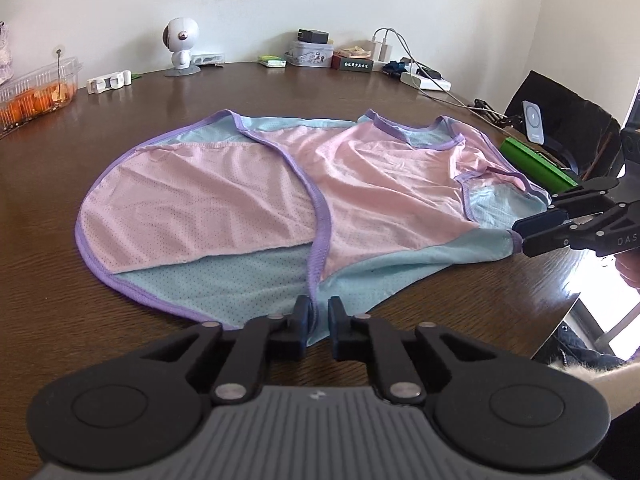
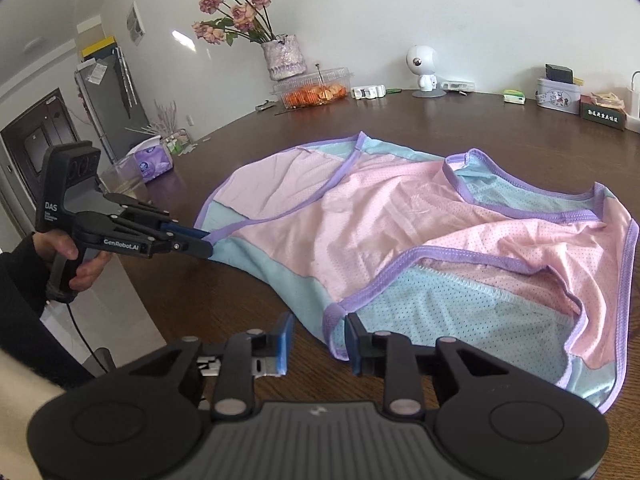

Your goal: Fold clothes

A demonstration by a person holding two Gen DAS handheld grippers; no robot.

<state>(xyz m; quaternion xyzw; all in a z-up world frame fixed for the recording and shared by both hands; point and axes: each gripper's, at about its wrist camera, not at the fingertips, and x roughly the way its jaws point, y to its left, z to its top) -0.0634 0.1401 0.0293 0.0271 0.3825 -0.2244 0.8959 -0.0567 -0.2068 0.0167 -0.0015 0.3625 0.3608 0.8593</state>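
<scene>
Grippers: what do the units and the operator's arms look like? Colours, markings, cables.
Both are black linkage grippers with silver pivot pins, blue finger pads and a ribbed grey body. The left gripper has a pistol grip, white "DAS" and "GenRobot.AI" lettering, and a black cable. The left hand wears a dark sleeve. The right gripper also shows "DAS".

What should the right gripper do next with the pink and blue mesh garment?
Probably close the right gripper: its jaws stand open around a purple-hemmed corner of the pink and blue mesh garment, while the left gripper grips another corner.
</scene>
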